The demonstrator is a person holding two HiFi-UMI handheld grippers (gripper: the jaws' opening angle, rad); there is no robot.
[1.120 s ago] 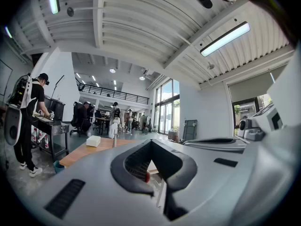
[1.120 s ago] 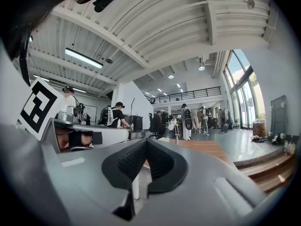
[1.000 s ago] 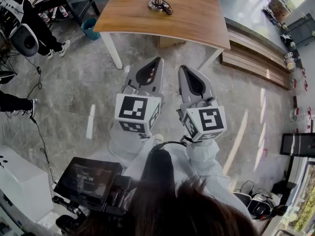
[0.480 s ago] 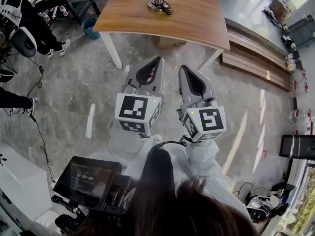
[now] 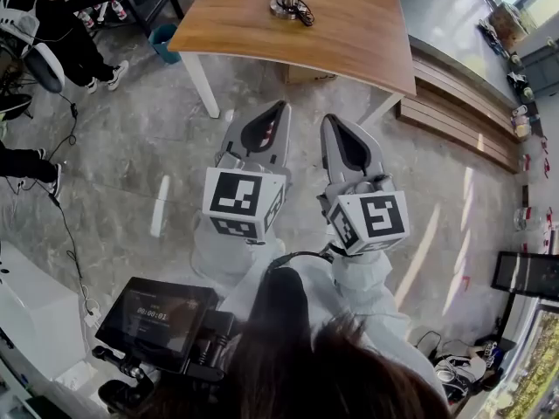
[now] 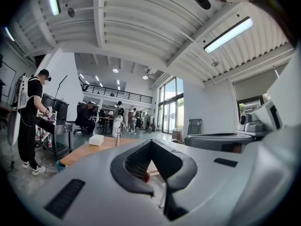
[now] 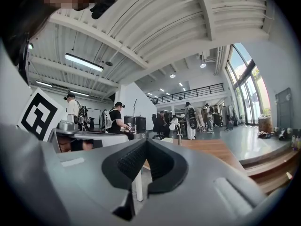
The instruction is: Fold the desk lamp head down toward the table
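Desk lamp [image 5: 287,3] stands upright at the far side of the wooden table [image 5: 349,33], well apart from both grippers. Left gripper [image 5: 279,107] and right gripper [image 5: 331,120] hover side by side above the grey floor [image 5: 131,173], pointing toward the table. Each has its jaws pressed together (nothing is between them).

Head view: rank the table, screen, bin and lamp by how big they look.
1. Table: largest by far.
2. Screen: near the camera, which inflates it.
3. Bin and lamp: about alike; only the lamp's base and lower stem are in frame, so I won't rank them.
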